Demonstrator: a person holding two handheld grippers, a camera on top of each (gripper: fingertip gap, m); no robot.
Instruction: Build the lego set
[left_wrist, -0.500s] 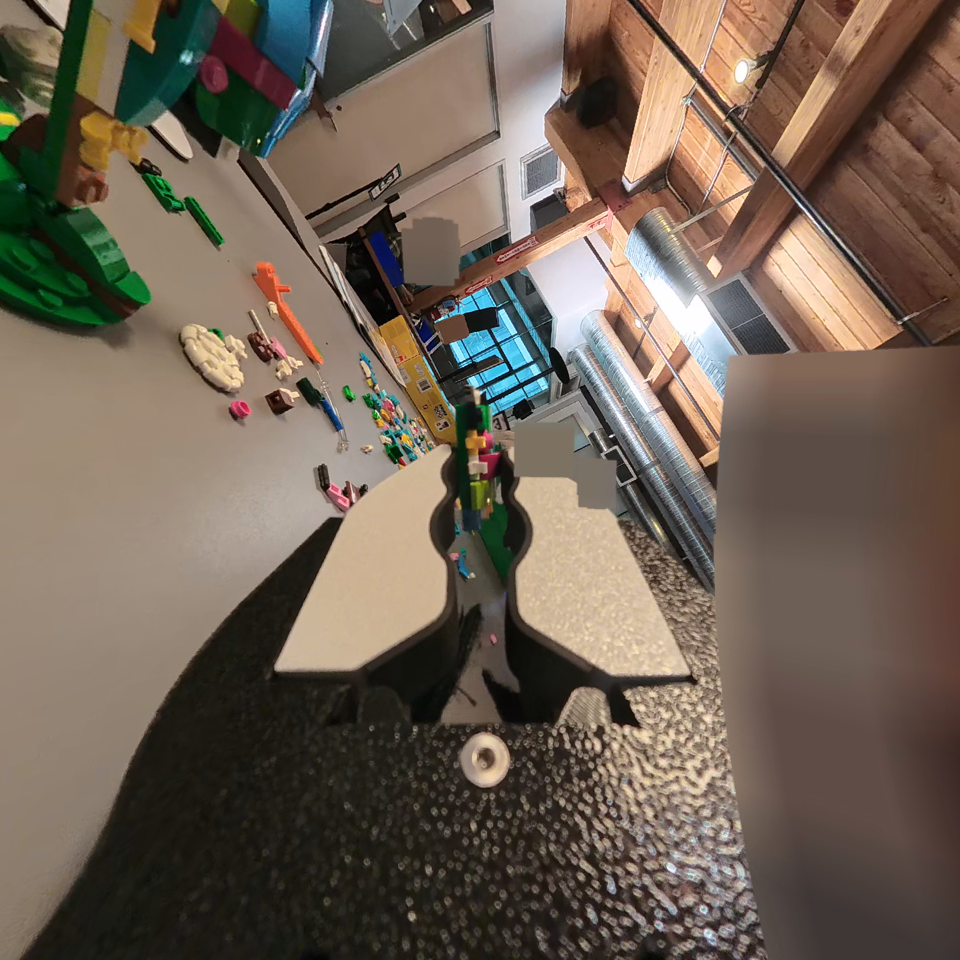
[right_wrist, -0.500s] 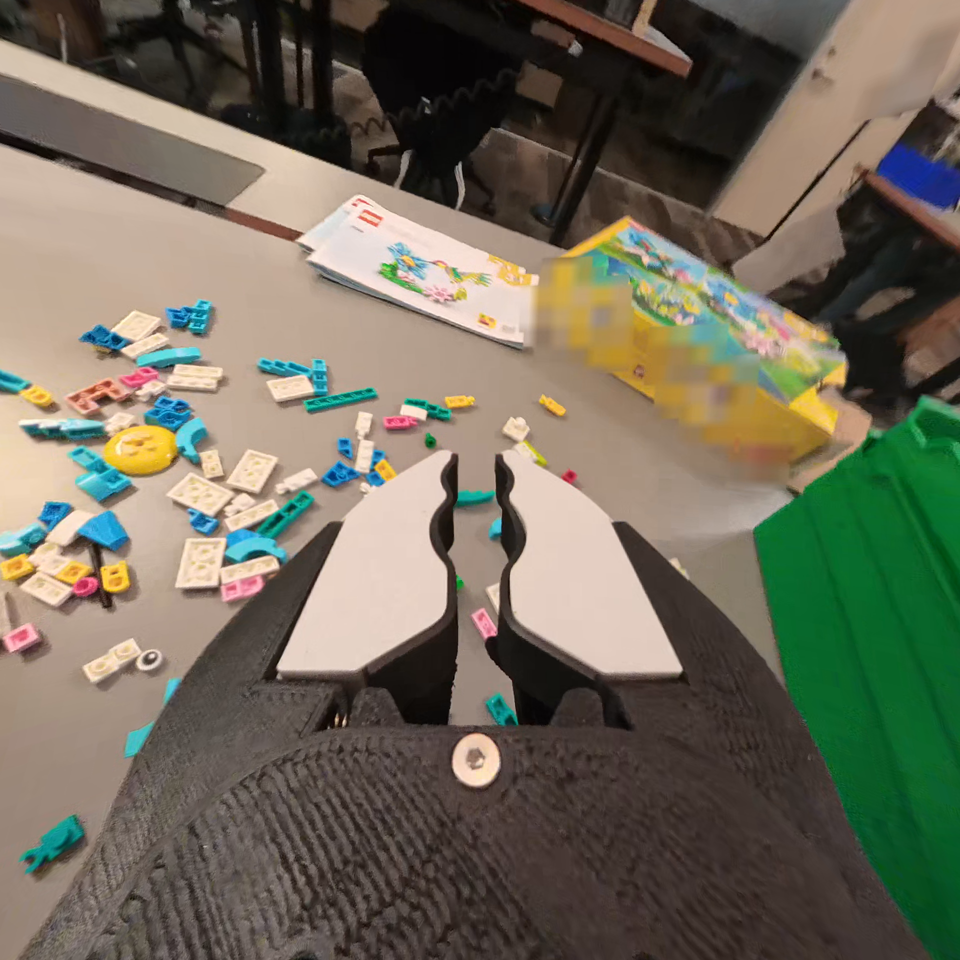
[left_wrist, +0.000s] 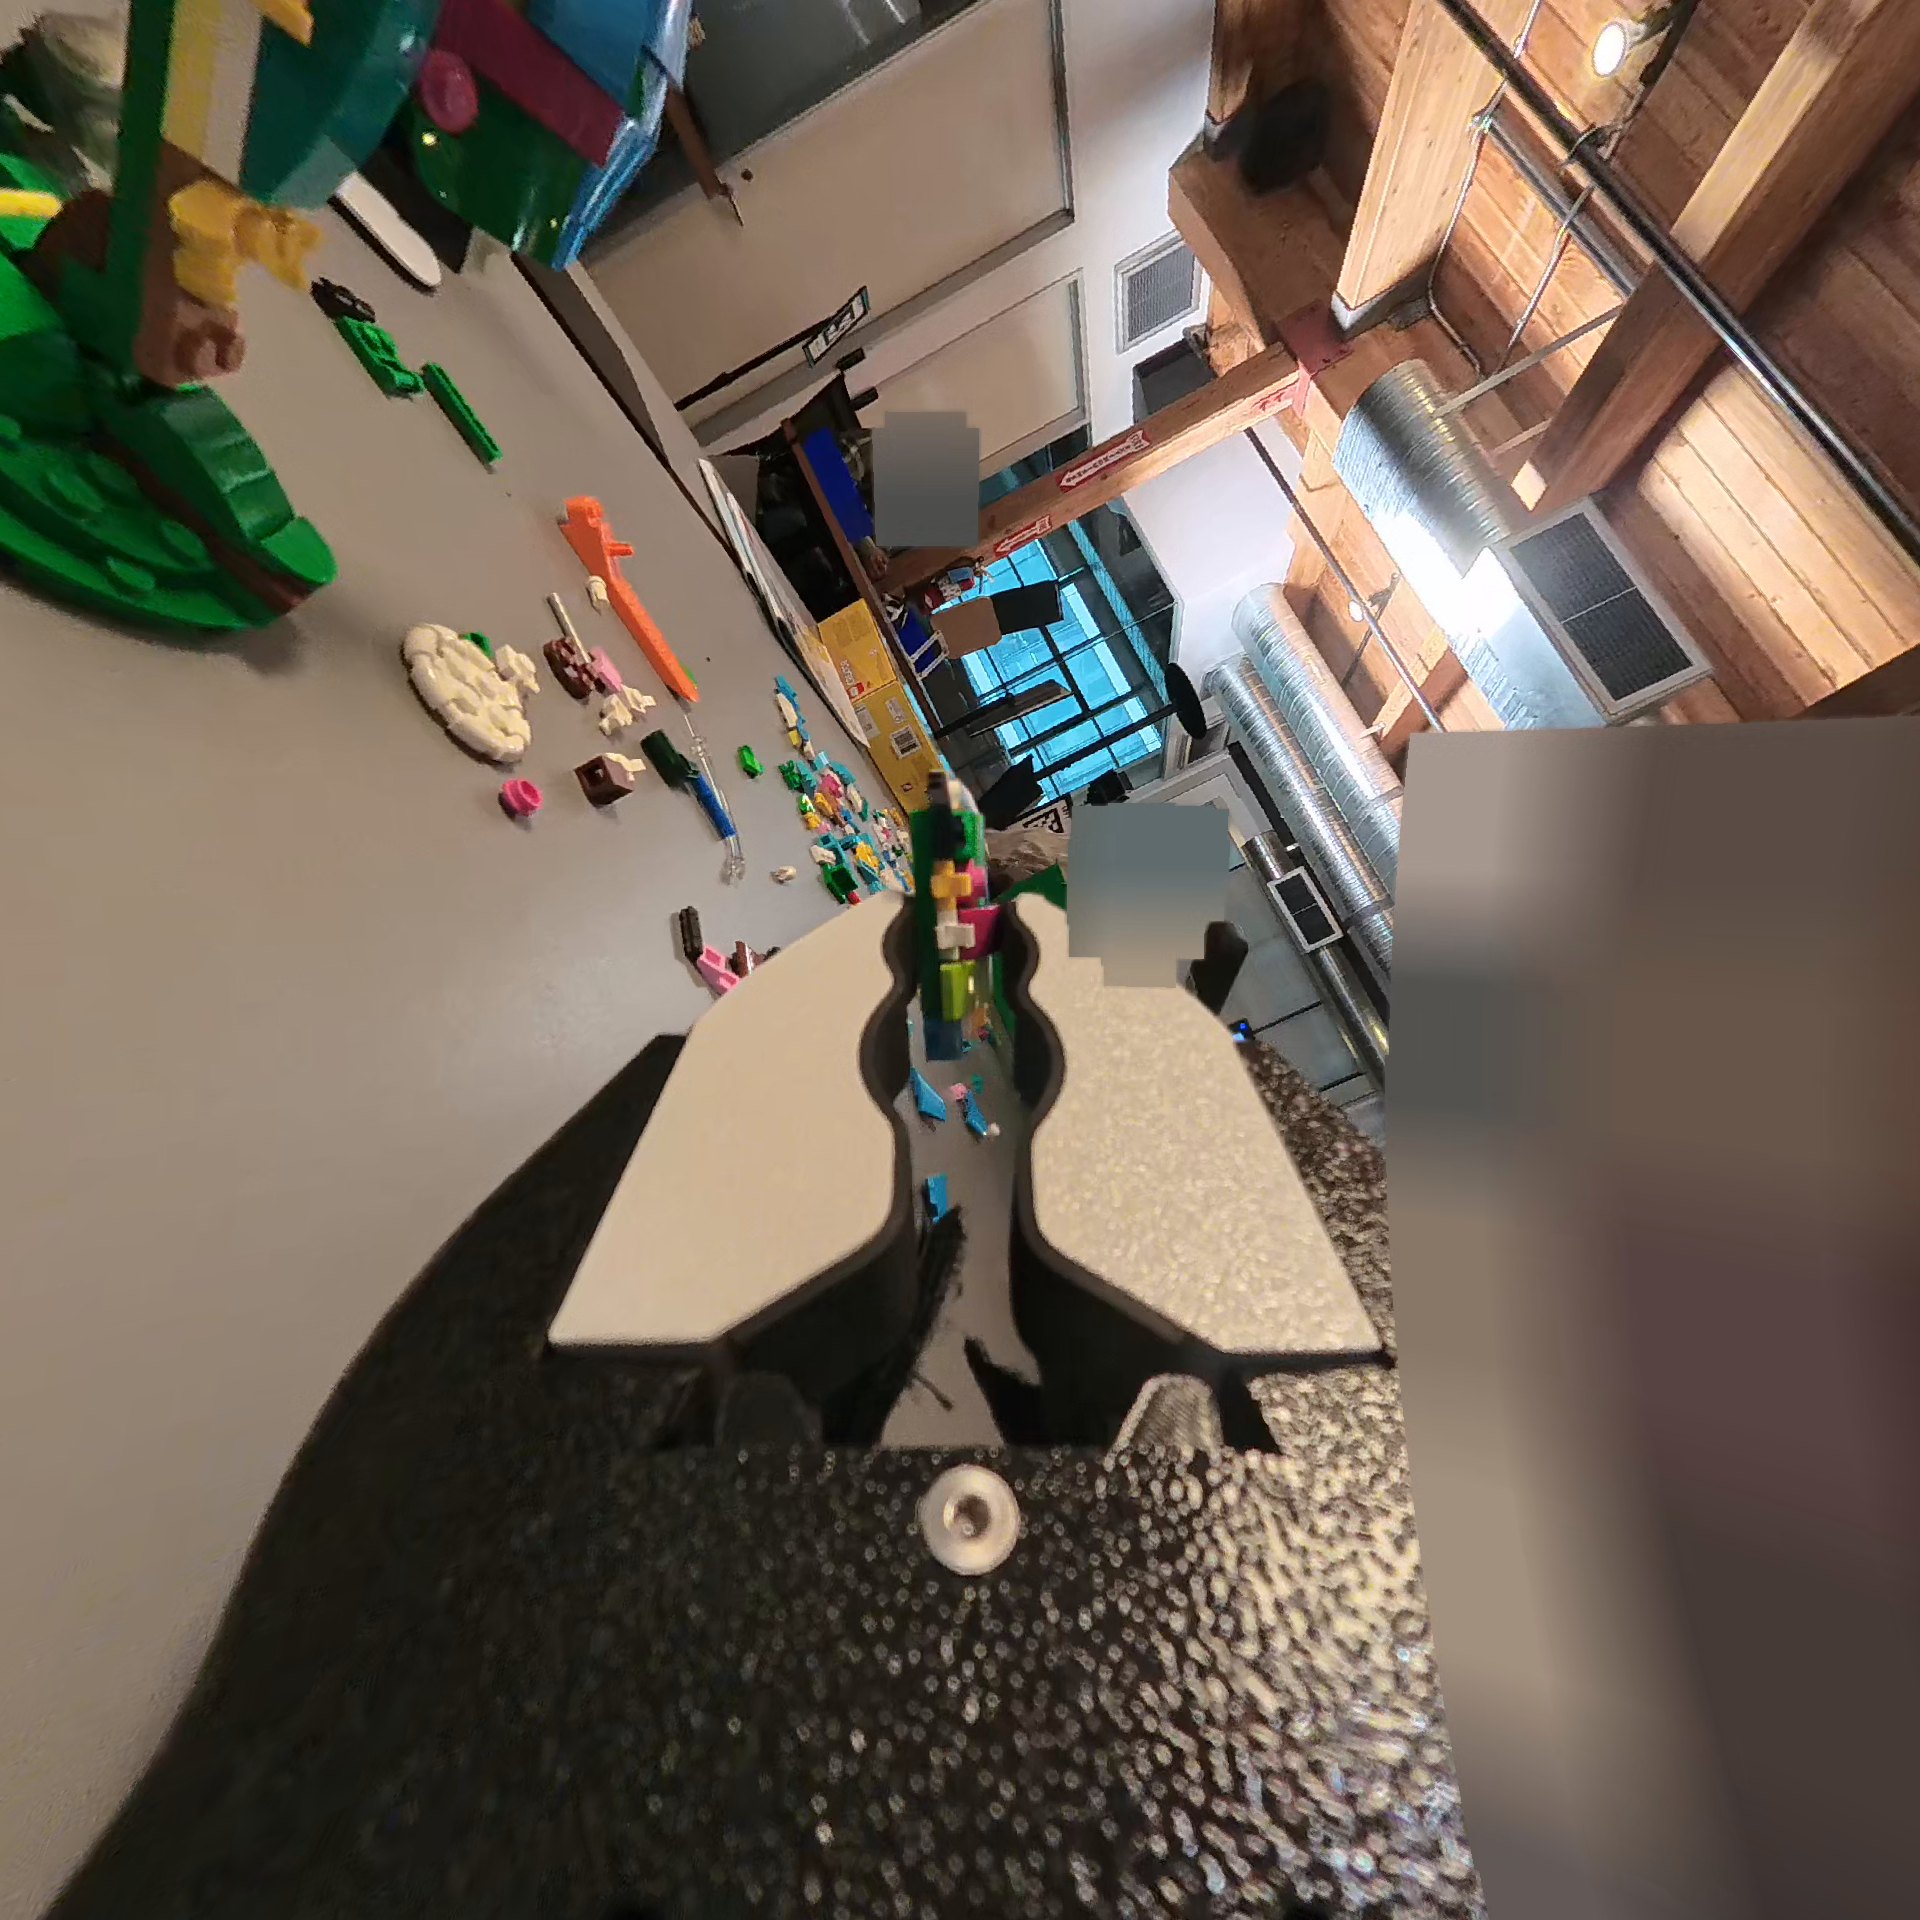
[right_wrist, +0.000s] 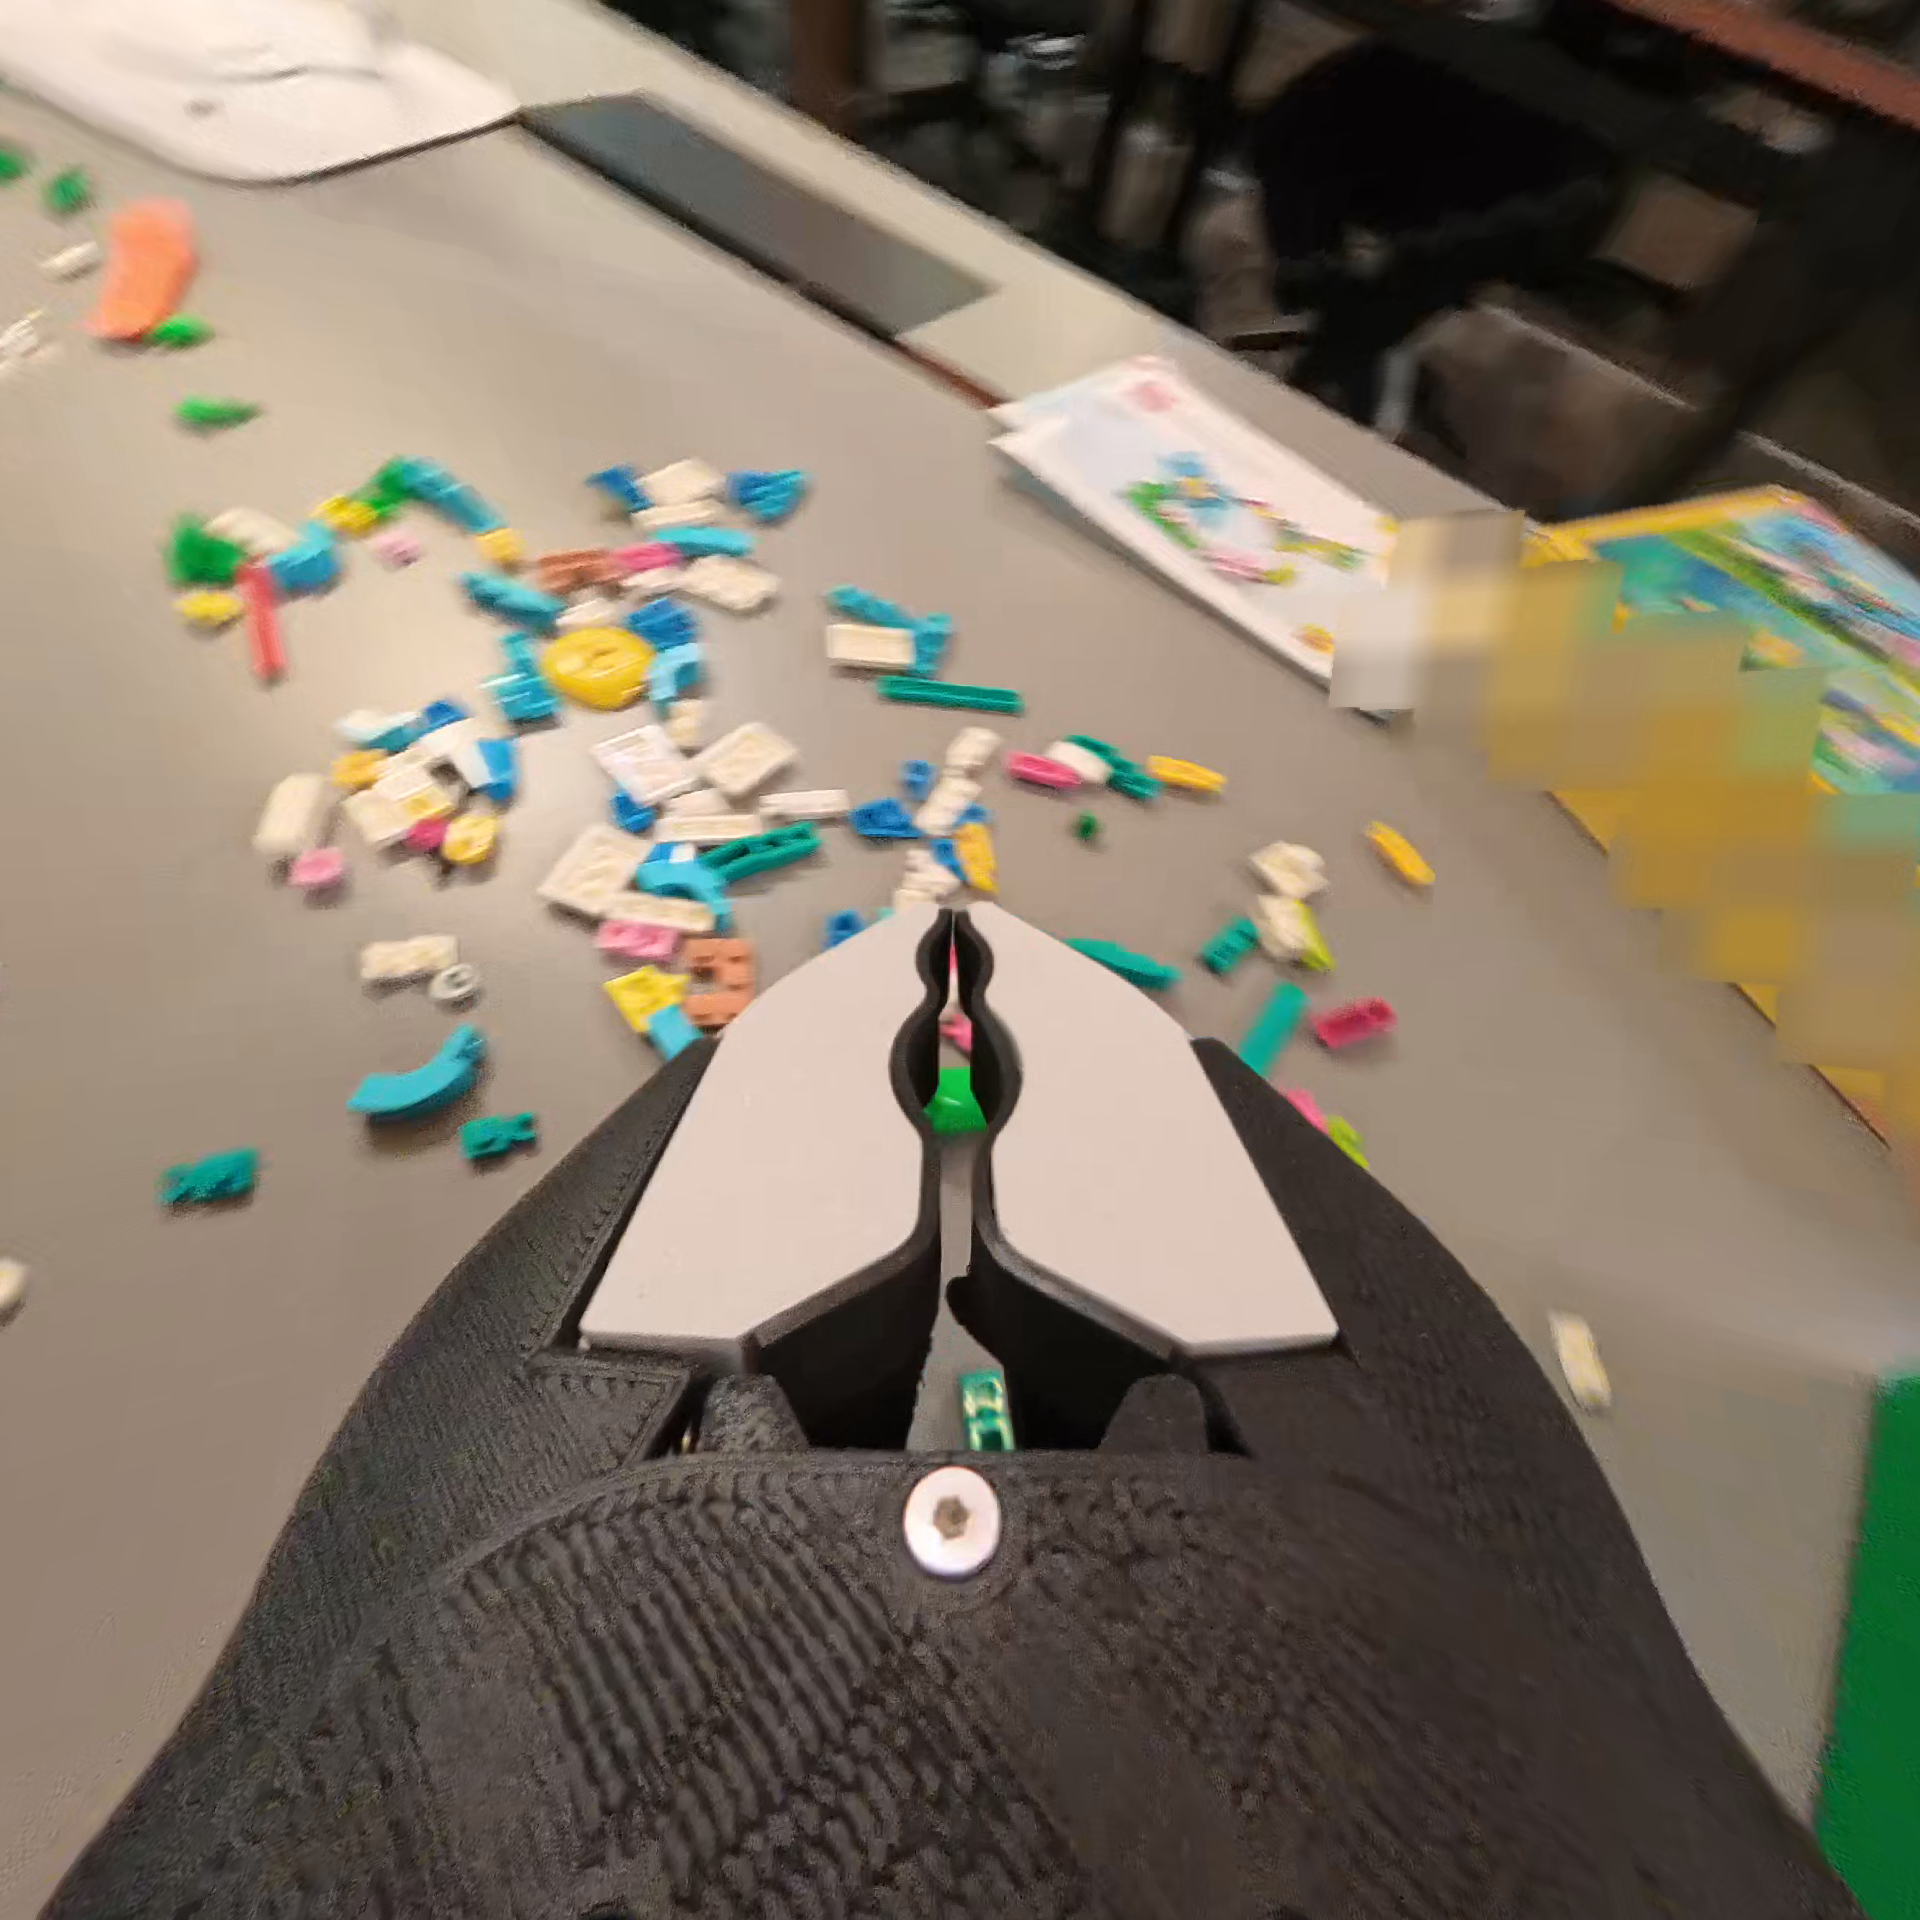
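Here the left gripper (left_wrist: 956, 925) is tilted on its side and clenched around a narrow stack of Lego bricks (left_wrist: 954, 935), green along one edge with yellow, pink, white and blue pieces, which stands out past the fingertips. Beyond it on the grey table (left_wrist: 208, 935) lie a pink round stud (left_wrist: 518, 797), a brown brick (left_wrist: 602, 778), a white cloud-like piece (left_wrist: 468, 691) and an orange brick separator (left_wrist: 627, 608). Farther off stands a larger build on a green rounded base (left_wrist: 156, 509), with teal and blue parts above.

The right gripper (right_wrist: 953, 920) has its tips pressed together with nothing visible between them; a bright green piece (right_wrist: 953, 1110) shows through the gap lower down, though whether it is held or lies on the table cannot be told. Ahead, loose bricks (right_wrist: 644, 769) are scattered, among them a yellow round piece (right_wrist: 598, 665). Past these lie the instruction booklet (right_wrist: 1184, 499) and the yellow set box (right_wrist: 1704, 748). A green plate (right_wrist: 1870, 1621) fills the right edge. This view is blurred.
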